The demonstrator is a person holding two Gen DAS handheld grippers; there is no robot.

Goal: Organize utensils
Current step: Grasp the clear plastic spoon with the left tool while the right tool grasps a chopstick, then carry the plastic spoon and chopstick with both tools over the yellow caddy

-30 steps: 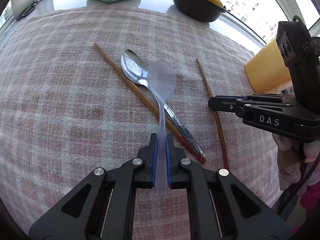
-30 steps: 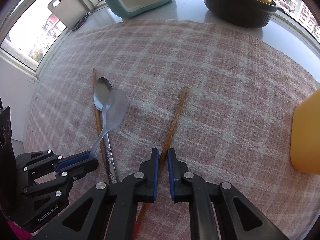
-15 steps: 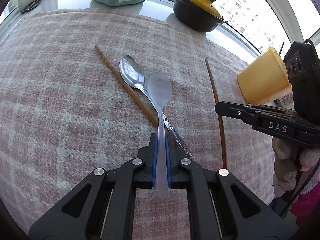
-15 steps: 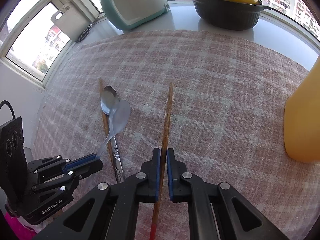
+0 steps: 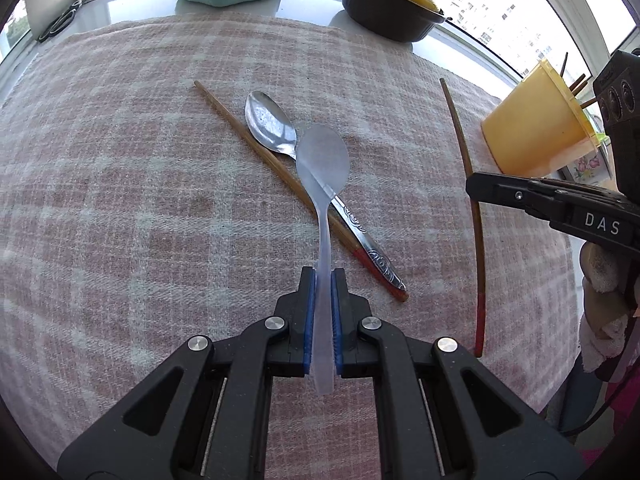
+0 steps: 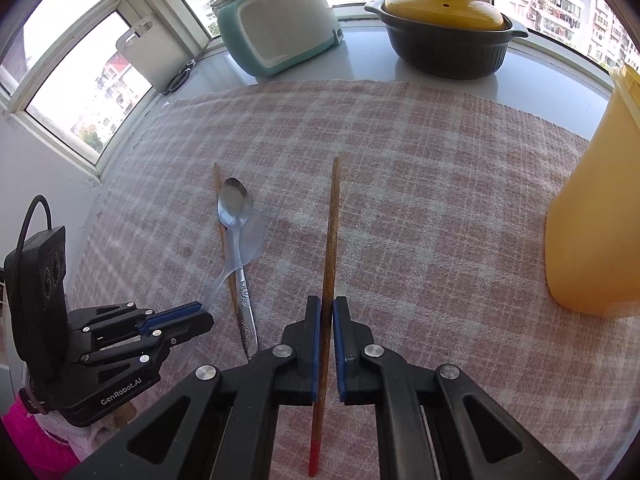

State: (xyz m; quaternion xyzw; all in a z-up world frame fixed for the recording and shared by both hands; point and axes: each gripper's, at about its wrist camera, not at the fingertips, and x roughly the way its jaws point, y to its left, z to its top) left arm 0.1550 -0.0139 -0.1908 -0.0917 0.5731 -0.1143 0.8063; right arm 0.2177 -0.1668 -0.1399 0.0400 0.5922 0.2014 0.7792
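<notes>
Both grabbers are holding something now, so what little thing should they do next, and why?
Probably carry the chopstick over to the yellow holder first. The right gripper is shut on it, and the holder on its side already has chopsticks in it. The left gripper is shut on the clear plastic spoon and could follow.

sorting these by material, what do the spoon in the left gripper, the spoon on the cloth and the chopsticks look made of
Held spoon: looks like thin frosted plastic; the cloth's pattern shows faintly through its bowl.
Spoon on the cloth: polished metal, probably stainless steel; mirror glints, embossed handle.
Chopsticks: brown with visible grain, likely wood or bamboo, with red-painted ends.
</notes>
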